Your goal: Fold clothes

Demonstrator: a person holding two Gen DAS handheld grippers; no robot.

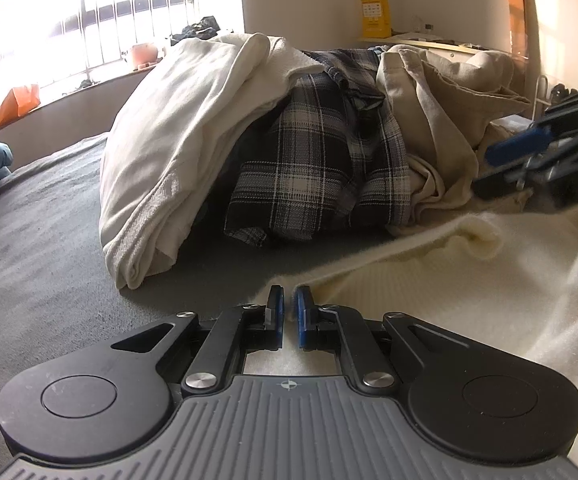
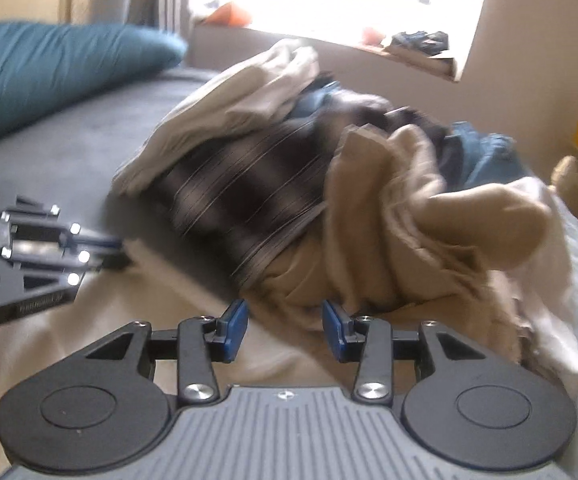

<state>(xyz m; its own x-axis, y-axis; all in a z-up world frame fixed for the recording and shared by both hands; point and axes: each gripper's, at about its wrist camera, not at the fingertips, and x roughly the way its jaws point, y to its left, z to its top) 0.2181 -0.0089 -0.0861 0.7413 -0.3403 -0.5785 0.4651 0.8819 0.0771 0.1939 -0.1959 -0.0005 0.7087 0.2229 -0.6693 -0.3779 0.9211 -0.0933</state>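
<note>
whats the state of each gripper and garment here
left gripper: nearly shut, nothing visibly gripped
right gripper: open, empty
cream sweater: spread flat on bed
plaid shirt: crumpled in pile
white garment: loosely folded, on pile
beige garment: crumpled in pile

Clothes pile (image 1: 289,140) on bed (image 1: 41,240); pillow (image 2: 49,72) left of it.

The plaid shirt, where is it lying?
The plaid shirt sits mid-pile on the grey bed, between a cream garment on its left and beige trousers on its right.
</note>
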